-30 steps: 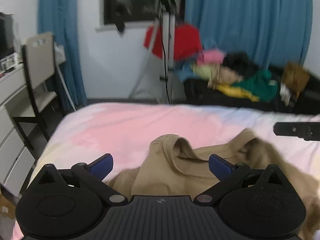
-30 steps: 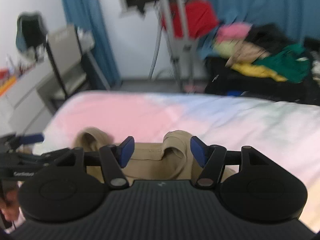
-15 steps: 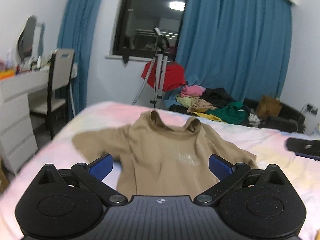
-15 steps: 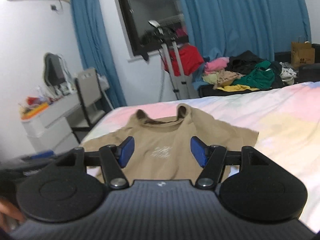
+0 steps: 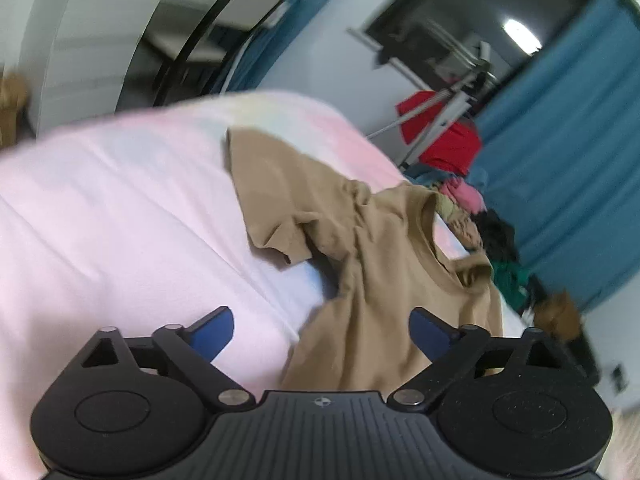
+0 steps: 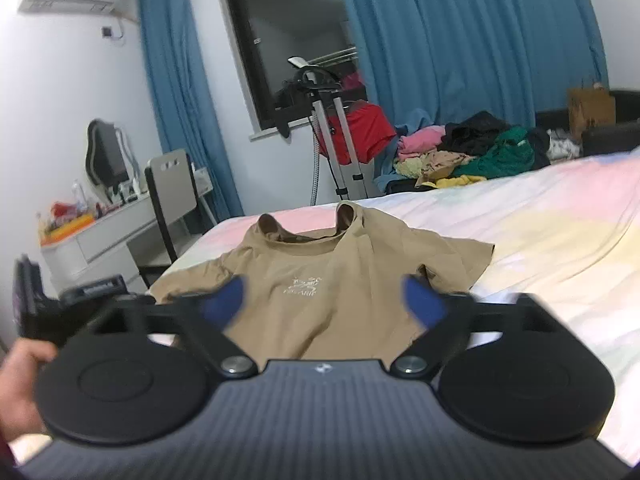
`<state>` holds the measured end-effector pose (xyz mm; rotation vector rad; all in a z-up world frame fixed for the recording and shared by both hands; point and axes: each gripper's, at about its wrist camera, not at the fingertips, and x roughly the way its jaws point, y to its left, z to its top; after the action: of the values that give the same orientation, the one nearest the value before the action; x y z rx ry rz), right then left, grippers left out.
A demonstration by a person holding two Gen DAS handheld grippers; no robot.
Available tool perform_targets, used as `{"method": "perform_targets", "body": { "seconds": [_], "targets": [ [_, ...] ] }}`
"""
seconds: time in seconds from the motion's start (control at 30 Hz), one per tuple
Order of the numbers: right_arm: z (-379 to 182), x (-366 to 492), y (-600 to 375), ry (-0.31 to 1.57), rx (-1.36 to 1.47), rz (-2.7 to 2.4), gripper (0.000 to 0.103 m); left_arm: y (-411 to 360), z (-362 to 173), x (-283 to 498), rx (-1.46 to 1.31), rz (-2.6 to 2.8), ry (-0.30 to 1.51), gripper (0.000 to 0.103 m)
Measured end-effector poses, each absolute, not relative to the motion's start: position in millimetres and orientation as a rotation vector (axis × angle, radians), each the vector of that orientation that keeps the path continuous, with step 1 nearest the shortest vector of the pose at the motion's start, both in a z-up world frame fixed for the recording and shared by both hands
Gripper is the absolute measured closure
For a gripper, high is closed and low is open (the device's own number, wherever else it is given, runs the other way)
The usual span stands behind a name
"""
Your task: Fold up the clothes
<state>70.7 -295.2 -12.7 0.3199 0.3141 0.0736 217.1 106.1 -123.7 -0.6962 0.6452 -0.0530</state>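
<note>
**Tan T-shirt spread on the bed, both grippers free**

The right gripper (image 6: pixel 324 300) has just been opening, nothing between its spread jaws. The left gripper (image 5: pixel 322 330), jaws just narrowing slightly, stands wide over the shirt's hem, gripping nothing. Beyond, the tan T-shirt (image 6: pixel 320 276) lies front-up on the pastel bedsheet (image 6: pixel 540 240). Farther off sits a clothes pile (image 6: pixel 468 152) before blue curtains (image 6: pixel 460 40).

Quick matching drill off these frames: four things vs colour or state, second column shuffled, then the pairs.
Things:
1. T-shirt
2. Curtain
3. Chair
4. Right gripper

Colour or state:
A. blue
B. open, nothing between its fingers
C. tan, spread flat on the bed
D. standing at the desk

Pairs: 1-C, 2-A, 3-D, 4-B
</note>
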Motion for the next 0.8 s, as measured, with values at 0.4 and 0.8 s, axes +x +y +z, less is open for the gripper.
{"method": "perform_targets", "body": {
  "seconds": [0.4,0.8],
  "targets": [
    [-62,135,-327,0.424,0.51,0.054,0.005,118,-159,297,-0.872,-0.017,0.549,0.054],
    [-75,139,-339,0.479,0.569,-0.038,0.005,136,-87,340,-0.46,0.21,0.535,0.097]
  ]
}}
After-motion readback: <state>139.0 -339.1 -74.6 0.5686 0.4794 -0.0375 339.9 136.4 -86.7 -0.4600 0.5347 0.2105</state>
